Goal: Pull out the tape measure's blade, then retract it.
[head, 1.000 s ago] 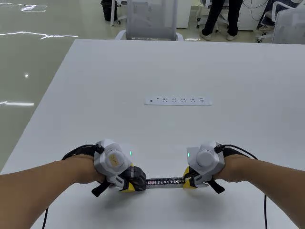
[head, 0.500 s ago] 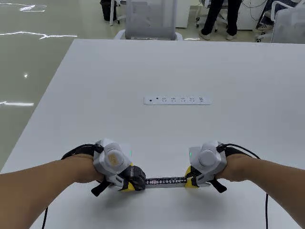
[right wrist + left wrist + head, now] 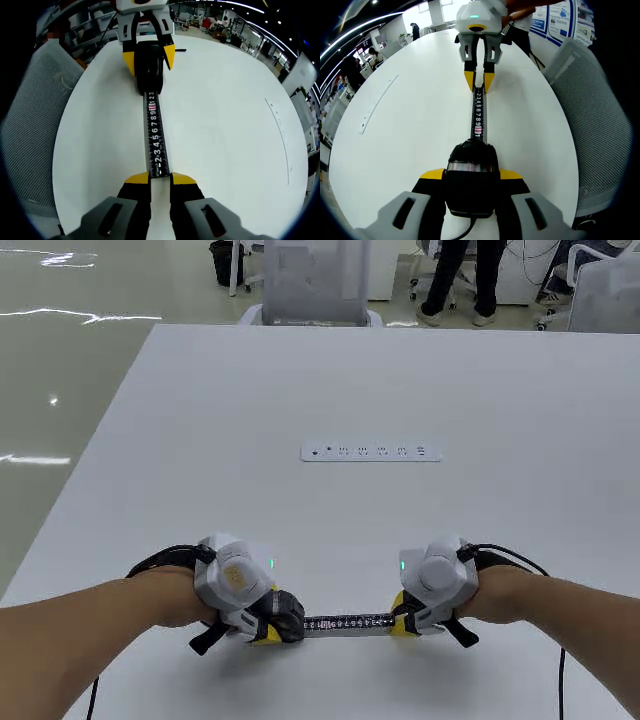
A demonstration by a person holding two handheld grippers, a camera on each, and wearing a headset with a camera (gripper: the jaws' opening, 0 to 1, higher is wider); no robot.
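A black tape measure case lies near the table's front edge, and my left gripper is shut on it. Its numbered blade runs out to the right, flat over the tabletop. My right gripper is shut on the blade's tip, and its yellow fingertips pinch the end. In the right gripper view the case sits far up between the left gripper's yellow tips. In the left gripper view the right gripper closes on the blade's far end.
A white power strip lies flat in the middle of the white table. A grey mesh chair stands at the far edge, and a person's legs stand beyond it. A mesh chair back is close beside the table.
My right gripper has slid a little to the right, and slightly more blade shows between the grippers. The left gripper and the case stay put.
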